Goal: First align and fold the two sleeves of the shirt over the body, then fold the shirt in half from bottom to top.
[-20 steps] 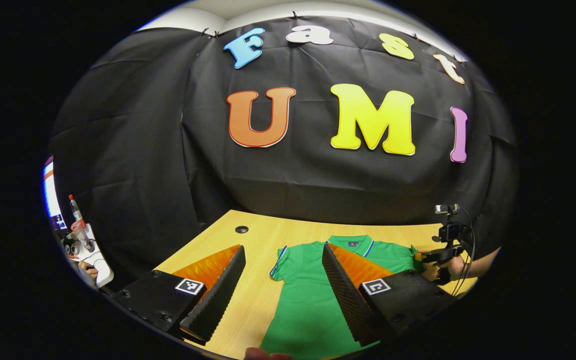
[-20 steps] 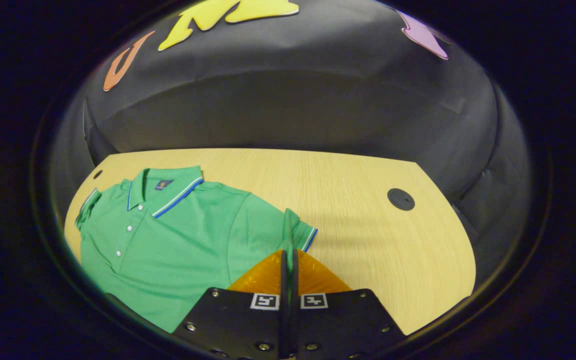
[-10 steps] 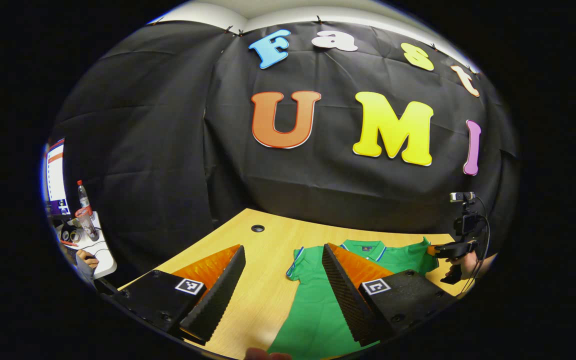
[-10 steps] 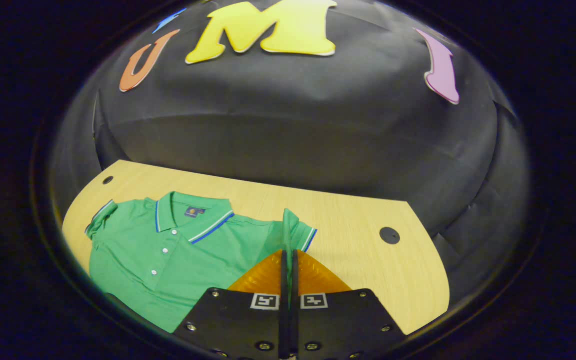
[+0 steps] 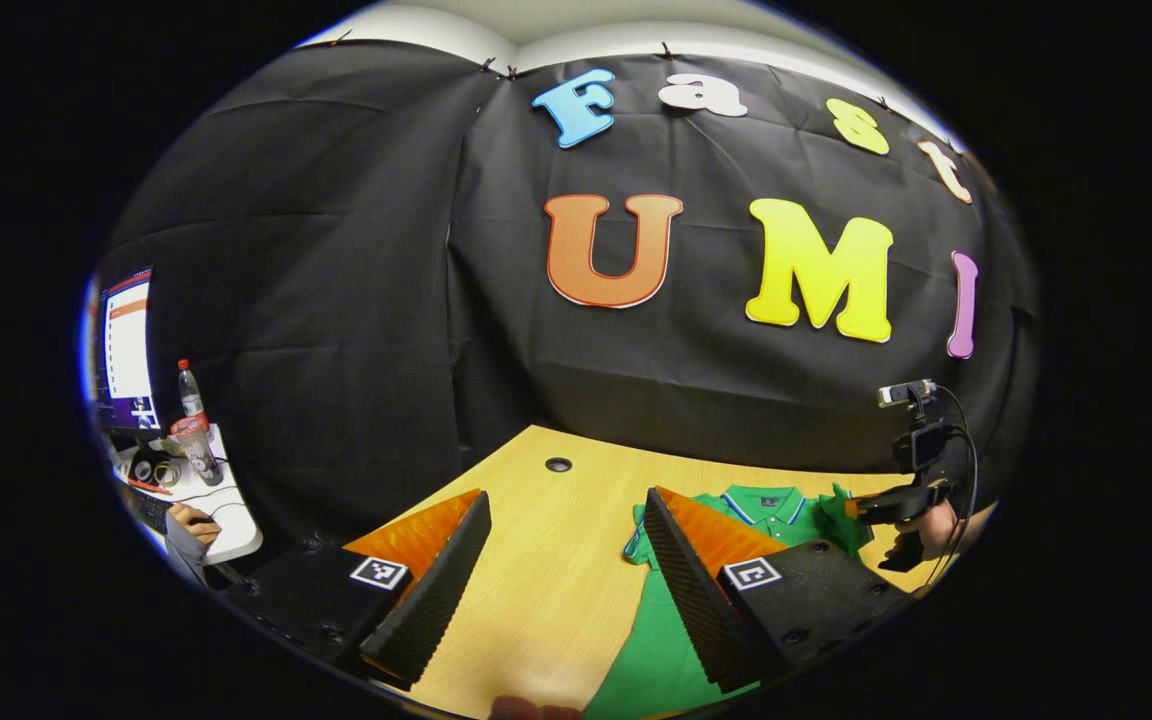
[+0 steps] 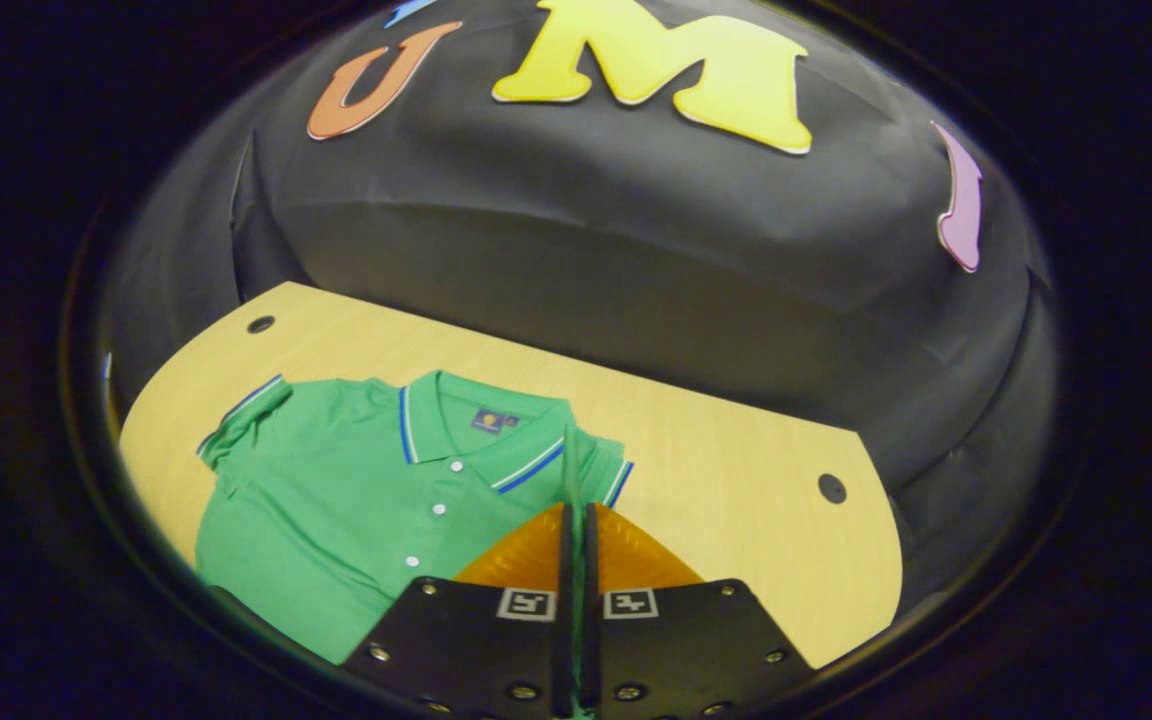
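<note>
1. Left gripper view: the left gripper (image 5: 566, 580) hangs above the wooden table (image 5: 536, 560) with its two fingers spread wide apart and nothing between them.
2. Beyond the right-hand finger the green polo shirt (image 5: 661, 640) lies on the table, collar toward the black cloth wall (image 5: 336, 300).
3. At the far right the right gripper (image 5: 851, 510), held by a hand (image 5: 936, 525), pinches the shirt's sleeve, which stands up from the table.
4. A round cable hole (image 5: 558, 464) sits in the table near the wall.
5. At the left edge a side desk (image 5: 206, 500) carries a bottle (image 5: 191, 392) and a cup (image 5: 198, 448), with a lit screen (image 5: 126, 345) above them.
6. Right gripper view: the right gripper (image 6: 576, 505) has its fingers pressed together on a thin upright fold of the sleeve (image 6: 596, 465).
7. The shirt (image 6: 336, 510) lies front up on the table (image 6: 736, 490), buttons and blue-and-white striped collar (image 6: 481, 420) showing; its other sleeve (image 6: 241, 420) lies flat, pointing toward a cable hole (image 6: 260, 324).
8. A second cable hole (image 6: 832, 488) lies to the right, well apart from the shirt.
</note>
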Demonstrator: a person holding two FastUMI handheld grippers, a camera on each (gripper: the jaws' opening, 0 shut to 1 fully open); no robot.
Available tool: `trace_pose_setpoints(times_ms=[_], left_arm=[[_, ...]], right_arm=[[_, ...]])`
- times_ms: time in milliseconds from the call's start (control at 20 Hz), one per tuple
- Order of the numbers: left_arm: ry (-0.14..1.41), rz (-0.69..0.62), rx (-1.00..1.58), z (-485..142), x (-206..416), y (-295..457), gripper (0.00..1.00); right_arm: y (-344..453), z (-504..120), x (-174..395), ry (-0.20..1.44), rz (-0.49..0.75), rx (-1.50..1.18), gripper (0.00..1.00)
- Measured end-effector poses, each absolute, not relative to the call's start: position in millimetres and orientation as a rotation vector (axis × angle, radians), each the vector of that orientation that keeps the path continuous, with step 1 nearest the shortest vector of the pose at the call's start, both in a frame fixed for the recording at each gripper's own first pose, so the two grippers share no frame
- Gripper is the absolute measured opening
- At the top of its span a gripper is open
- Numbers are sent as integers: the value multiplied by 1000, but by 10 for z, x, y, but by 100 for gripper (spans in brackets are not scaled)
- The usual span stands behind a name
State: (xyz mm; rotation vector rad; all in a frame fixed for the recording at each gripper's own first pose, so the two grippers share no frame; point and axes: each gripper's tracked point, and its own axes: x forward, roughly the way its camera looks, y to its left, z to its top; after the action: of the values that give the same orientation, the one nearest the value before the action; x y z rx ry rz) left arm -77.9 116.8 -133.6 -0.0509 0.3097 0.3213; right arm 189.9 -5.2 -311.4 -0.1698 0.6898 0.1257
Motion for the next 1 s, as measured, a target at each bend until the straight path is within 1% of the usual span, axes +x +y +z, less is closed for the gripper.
trace_pose_setpoints(times_ms=[50, 100, 150, 200, 250, 300, 350, 500, 550, 750, 900, 950, 1000], left_arm=[[314, 319, -57, -1360, -779, 1194, 99], [317, 315, -65, -1363, -771, 1215, 99], [320, 308, -72, -1375, -768, 1238, 99], [322, 298, -78, -1390, -747, 1240, 99], [326, 282, -84, -1407, -719, 1220, 99], [328, 263, -88, -1425, -683, 1196, 99], [327, 240, -89, -1432, -637, 1173, 99], [316, 156, -80, -1446, -472, 1090, 99], [311, 126, -76, -1451, -412, 1055, 99], [306, -11, -52, -1513, -149, 873, 99], [329, -77, -24, -1667, 115, 791, 99], [337, -99, -24, -1721, 201, 764, 100], [342, -125, -31, -1787, 274, 710, 99]], right_arm=[[46, -3116, 1851, 695, 141, -156, 11], [174, -3081, 1820, 690, 173, -124, 11], [213, -3020, 1789, 683, 178, -115, 22], [222, -2920, 1773, 667, 173, -120, 28], [253, -2833, 1750, 649, 178, -116, 29], [245, -2728, 1712, 633, 178, -123, 42], [233, -2625, 1660, 613, 178, -133, 60], [176, -2233, 1473, 545, 172, -133, 74], [139, -2096, 1375, 518, 164, -134, 80], [27, -1527, 948, 420, 143, -132, 81], [-105, -1132, 583, 361, 127, -142, 80], [-148, -1031, 487, 347, 120, -140, 80], [-191, -948, 393, 337, 110, -137, 80]])
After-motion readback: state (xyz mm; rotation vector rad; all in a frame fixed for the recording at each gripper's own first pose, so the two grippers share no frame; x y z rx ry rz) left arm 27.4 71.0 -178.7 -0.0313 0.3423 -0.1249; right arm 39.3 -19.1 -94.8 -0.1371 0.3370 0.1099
